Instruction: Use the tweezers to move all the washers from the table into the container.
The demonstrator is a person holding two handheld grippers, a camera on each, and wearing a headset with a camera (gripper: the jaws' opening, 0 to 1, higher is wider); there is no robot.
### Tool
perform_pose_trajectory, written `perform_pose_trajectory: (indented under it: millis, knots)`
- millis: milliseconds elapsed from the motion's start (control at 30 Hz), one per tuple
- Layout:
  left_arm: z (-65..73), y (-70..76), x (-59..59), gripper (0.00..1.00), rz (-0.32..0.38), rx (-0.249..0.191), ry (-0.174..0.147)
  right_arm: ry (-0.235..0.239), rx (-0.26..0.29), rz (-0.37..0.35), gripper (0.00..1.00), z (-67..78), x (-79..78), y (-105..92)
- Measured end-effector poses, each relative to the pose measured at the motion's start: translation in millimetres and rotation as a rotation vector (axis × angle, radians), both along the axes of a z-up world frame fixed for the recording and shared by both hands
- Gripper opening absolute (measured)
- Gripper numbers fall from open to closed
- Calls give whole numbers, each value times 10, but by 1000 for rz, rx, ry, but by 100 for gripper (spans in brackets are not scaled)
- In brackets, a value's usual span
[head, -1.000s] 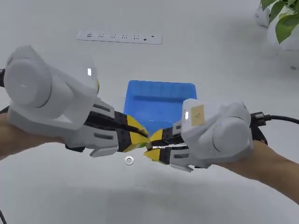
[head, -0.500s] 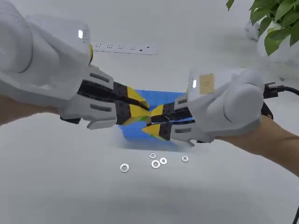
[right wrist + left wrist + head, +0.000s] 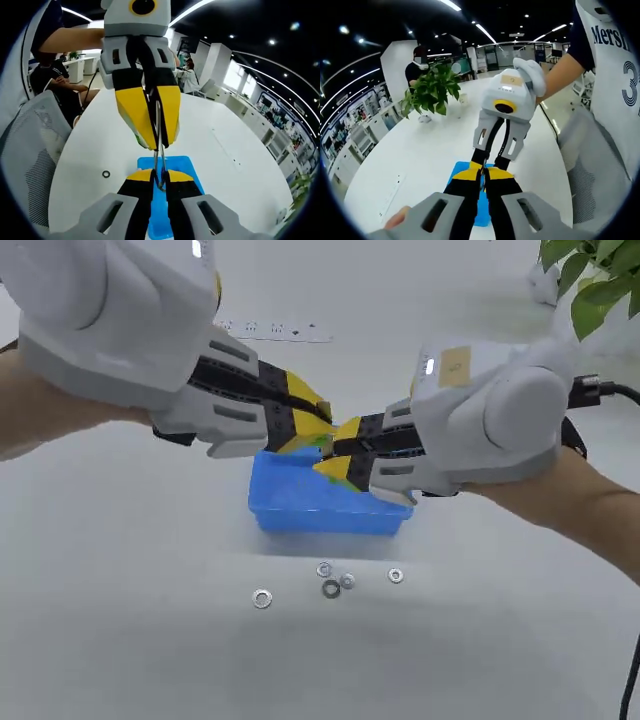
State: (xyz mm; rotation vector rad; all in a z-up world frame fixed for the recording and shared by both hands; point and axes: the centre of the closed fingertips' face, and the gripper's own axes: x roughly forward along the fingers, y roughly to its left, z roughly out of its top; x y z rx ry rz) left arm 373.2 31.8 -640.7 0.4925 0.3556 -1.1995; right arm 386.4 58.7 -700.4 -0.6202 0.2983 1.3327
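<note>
Two hand-held grippers meeting tip to tip above the blue container. The left gripper and the right gripper each have their jaws pressed together on the thin metal tweezers, which span the gap between them in the air. Five washers lie loose on the white table, just in front of the container: four clustered, one apart to the left. A power strip and a plant stand farther back.
</note>
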Motion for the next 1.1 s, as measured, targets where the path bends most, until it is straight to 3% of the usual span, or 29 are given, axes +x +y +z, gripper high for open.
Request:
perform_pose_trajectory:
  millis: [67,233,400,600,833,1033,1100]
  knots:
    - [-72,10,60,8,4,8,3,6,-11,-3,10,-62,48,-8]
    - [-263,29,186,8,23,-3,46,36,-25,-3,10,-263,145,-5]
    - [-490,43,342,8,46,15,73,71,-44,-14,10,-534,316,30]
    - [-679,74,458,8,49,36,104,120,-45,-29,10,-704,369,53]
    - [-808,81,467,8,52,33,149,149,-56,-29,10,-806,324,30]
    - [-821,82,465,8,55,34,153,155,-51,-31,11,-819,308,22]
    - [-818,81,483,8,56,39,139,154,-54,-33,12,-816,318,19]
